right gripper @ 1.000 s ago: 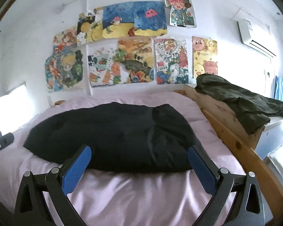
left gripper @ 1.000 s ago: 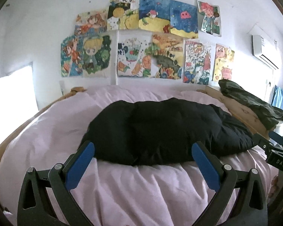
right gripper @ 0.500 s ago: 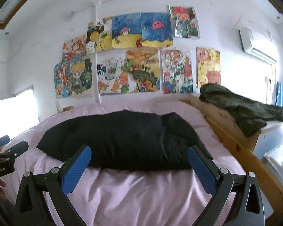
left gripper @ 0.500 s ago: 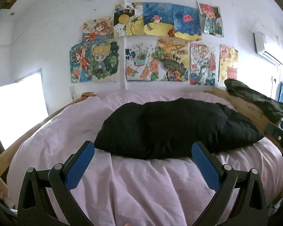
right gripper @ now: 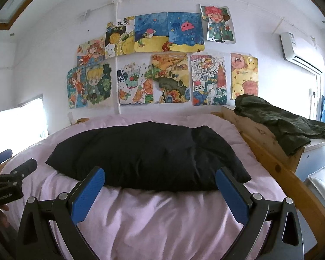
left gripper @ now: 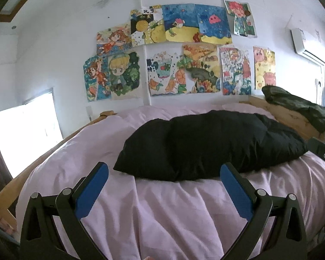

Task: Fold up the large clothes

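Kid's bedroom here: white wall plastered with kids' drawings (right gripper: pixel 162 60), an air conditioner (right gripper: pixel 301 52) up top right, and a wood-framed bed (right gripper: pixel 292 179) with a pale pink duvet (left gripper: pixel 173 212).

Starting at the tools: the left gripper (left gripper: pixel 164 182) has its blue pads spread wide with nothing between them, hovering above the near part of the duvet. Same story for the right gripper (right gripper: pixel 160 183), wide apart and empty. Each one peeks into the edge of the other's view, so they sit side by side.

Just past both sets of fingers is the black puffy jacket (right gripper: pixel 149 156), lying in the middle of the duvet. Its long axis runs left to right across the bed, parallel to the wall. It looks bundled already, and I can't tell which end is collar or hem. Off right, a dark green garment (right gripper: pixel 283 123) is draped over the wooden side.

What could go wrong, my guess: the stuffing is springy and the shell looks slick, so a shallow pinch may slip off or the fold could puff back open. Grabbing low might also catch the duvet along with the jacket.
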Motion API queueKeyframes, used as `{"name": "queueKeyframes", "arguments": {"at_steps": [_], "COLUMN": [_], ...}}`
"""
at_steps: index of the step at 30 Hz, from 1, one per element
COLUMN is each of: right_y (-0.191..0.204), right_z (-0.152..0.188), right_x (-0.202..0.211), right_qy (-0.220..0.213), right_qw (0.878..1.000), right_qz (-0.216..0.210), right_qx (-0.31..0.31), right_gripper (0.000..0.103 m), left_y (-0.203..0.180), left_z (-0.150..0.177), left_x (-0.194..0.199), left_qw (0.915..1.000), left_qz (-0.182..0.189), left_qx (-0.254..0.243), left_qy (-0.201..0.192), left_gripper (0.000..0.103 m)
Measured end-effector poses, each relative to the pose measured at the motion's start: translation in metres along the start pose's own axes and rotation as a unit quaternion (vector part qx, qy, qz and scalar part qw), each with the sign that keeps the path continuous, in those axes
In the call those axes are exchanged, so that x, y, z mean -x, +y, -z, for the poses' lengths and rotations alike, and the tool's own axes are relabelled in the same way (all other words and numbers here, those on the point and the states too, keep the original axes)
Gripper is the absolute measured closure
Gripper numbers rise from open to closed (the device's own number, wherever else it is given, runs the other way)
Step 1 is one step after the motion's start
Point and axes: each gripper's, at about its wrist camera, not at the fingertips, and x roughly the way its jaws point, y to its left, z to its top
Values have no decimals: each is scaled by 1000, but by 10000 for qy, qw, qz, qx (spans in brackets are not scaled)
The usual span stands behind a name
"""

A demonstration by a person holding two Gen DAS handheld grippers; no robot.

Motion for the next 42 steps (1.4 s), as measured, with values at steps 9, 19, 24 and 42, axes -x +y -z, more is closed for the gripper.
{"name": "queueKeyframes", "arguments": {"at_steps": [9, 19, 24, 42], "right_y": [0, 0, -1, -4], "right_z": [4, 5, 6, 7], "right_x": [-4, -4, -5, -5], "right_qy": [81, 97, 104, 117], "right_qw": [10000, 9999, 9999, 9999], "right_qz": [16, 19, 15, 7], "right_qx": [-18, -19, -27, -21], "right_gripper": [0, 0, 0, 0], "left_y": [-7, -5, -5, 0], "left_z": [6, 6, 6, 8], "left_x": [-4, -4, -4, -5], "left_qw": [9998, 9999, 9999, 9998], "left_qz": [62, 10, -3, -34], "left_qx": [-108, -27, -34, -52], "left_qy": [129, 147, 163, 207], "left_gripper": [1, 1, 1, 2]}}
